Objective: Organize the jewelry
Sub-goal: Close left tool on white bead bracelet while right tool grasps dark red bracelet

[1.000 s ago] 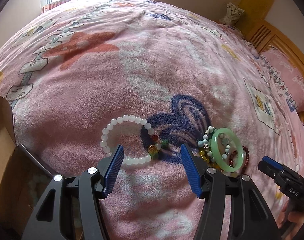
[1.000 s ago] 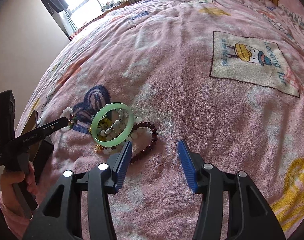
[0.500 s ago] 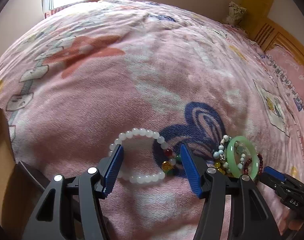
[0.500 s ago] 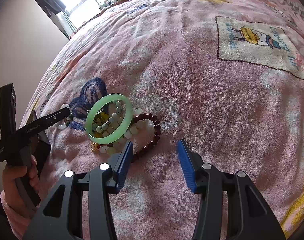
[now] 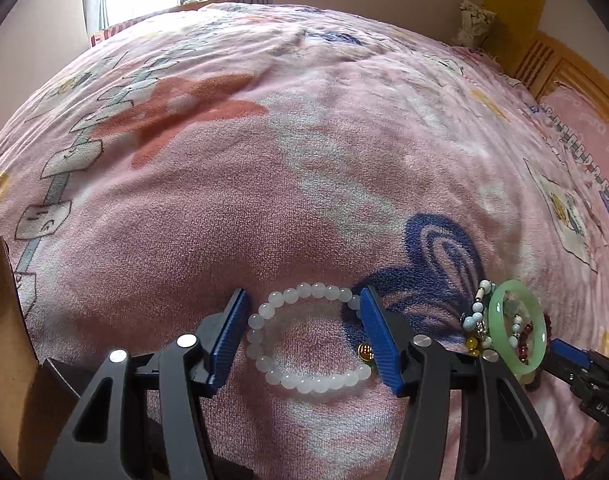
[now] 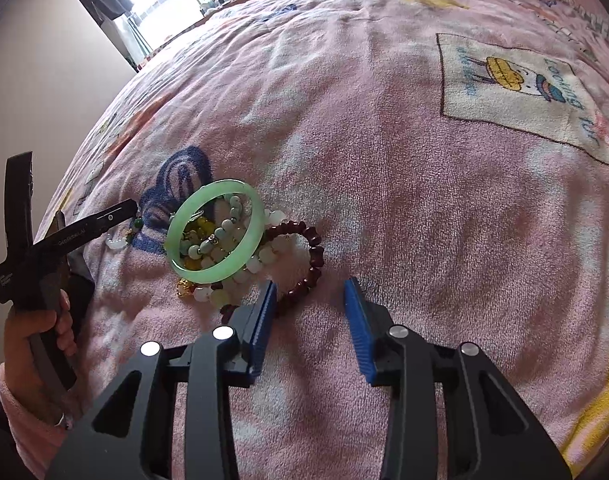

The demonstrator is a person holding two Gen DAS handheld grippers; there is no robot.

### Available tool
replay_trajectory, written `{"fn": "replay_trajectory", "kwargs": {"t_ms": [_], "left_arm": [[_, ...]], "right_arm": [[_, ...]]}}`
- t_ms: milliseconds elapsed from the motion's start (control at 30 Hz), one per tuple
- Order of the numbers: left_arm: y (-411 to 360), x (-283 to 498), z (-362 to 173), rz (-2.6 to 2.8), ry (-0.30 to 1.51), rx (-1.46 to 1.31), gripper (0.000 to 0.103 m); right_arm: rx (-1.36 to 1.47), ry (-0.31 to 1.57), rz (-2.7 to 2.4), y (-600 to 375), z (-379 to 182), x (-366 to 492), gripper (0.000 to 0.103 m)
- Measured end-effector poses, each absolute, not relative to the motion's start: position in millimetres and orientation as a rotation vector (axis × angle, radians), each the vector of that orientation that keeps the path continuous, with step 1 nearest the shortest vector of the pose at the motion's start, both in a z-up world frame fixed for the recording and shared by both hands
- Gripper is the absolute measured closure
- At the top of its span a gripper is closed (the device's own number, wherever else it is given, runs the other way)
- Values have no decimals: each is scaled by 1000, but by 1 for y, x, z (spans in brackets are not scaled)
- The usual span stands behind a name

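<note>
A white bead bracelet (image 5: 281, 378) with a gold and a green bead lies flat on the pink blanket (image 5: 264, 140). My left gripper (image 5: 302, 334) is open, its blue pads on either side of the bracelet. To its right lies a pile with a green jade bangle (image 5: 498, 328), pale bead strands and a dark red bead bracelet (image 6: 310, 264). The bangle (image 6: 208, 276) tops the pile in the right wrist view. My right gripper (image 6: 309, 320) is open and empty, its left pad beside the dark red bracelet. The left gripper shows at the left of the right wrist view (image 6: 116, 216).
A brown cardboard box (image 5: 2, 320) stands at the left edge of the left wrist view. A wooden headboard (image 5: 552, 68) and a pink pillow (image 5: 584, 128) are at the far right. The blanket has a cartoon patch (image 6: 520, 92).
My left gripper has moved forward and down, so the white bracelet now sits between its pads. My right gripper has edged closer to the pile.
</note>
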State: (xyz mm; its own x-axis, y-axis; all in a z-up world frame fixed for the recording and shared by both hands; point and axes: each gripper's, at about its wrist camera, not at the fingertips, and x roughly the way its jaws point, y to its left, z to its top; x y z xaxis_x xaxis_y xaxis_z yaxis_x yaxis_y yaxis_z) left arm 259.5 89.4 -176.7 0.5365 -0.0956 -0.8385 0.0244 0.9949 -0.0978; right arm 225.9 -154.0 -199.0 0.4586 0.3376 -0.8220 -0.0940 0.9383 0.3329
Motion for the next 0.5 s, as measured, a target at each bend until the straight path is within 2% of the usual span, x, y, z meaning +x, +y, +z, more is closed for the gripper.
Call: {"fn": "replay_trajectory", "kwargs": {"t_ms": [133, 233, 367, 500], "left_arm": [[88, 258, -178, -50, 1008, -65, 86], [92, 257, -180, -65, 1004, -80, 86], [89, 256, -177, -73, 989, -82, 93], [84, 254, -175, -87, 970, -74, 94]], "right_arm": [[252, 1060, 278, -151, -200, 226, 82], [246, 1054, 280, -148, -199, 225, 86], [293, 1043, 305, -150, -198, 226, 100], [292, 1032, 310, -150, -194, 225, 101]]}}
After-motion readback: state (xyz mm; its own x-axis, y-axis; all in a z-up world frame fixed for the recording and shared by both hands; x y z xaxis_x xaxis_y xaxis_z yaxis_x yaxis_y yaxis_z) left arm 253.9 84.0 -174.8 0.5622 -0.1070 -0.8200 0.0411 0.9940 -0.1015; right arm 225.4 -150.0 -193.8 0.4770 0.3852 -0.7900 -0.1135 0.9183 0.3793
